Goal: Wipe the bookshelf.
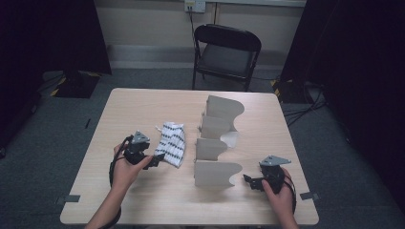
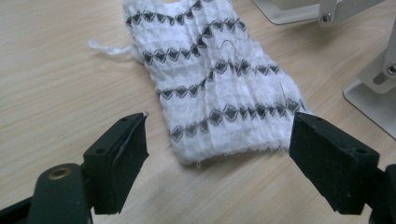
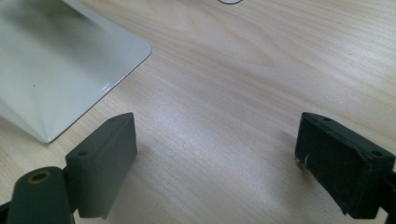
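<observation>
The white cloth [image 2: 219, 84] with black zigzag bands lies flat on the desk [image 1: 143, 200], left of the rack of upright beige panels [image 1: 217, 143]; its far end is cut off in the left gripper view. Its long axis seems to run away from the left claw [image 2: 217, 154], which is released, jaws straddling the near edge. The right claw [image 3: 215, 158] is released over bare desk.

**What the frames cut off or hid**

The top edge of the left gripper view cropped the far end of the patterned cloth [image 2: 219, 84]. Beside that cloth, the rack [image 1: 217, 143] (pale upright dividers) lost its upper parts there, and its bases were hidden in the high view.
</observation>
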Tool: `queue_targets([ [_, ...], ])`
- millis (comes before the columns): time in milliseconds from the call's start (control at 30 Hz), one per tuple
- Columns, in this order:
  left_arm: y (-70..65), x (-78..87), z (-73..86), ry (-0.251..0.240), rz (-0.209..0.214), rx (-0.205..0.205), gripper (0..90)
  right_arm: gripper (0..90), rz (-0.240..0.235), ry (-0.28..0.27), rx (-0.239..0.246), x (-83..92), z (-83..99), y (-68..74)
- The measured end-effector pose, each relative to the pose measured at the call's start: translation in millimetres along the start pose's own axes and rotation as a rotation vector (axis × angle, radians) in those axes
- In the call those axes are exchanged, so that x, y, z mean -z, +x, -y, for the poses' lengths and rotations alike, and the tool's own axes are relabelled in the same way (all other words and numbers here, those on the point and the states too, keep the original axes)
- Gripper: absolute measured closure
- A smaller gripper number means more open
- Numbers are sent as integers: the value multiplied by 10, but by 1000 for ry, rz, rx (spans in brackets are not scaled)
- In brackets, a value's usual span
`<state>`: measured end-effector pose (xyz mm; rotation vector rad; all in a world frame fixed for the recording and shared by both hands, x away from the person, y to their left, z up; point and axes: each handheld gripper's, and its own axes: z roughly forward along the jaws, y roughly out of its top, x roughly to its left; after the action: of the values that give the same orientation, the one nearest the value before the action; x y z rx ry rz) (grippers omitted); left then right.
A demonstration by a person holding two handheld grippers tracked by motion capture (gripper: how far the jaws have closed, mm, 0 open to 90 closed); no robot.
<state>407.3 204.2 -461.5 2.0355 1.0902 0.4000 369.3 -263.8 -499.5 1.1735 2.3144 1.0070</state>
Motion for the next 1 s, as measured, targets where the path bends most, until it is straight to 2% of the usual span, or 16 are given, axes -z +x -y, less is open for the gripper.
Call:
queue_targets([
  [1000, 79, 205, 277, 4, -4, 19, 193, 120, 0, 0, 0, 0, 0, 0],
])
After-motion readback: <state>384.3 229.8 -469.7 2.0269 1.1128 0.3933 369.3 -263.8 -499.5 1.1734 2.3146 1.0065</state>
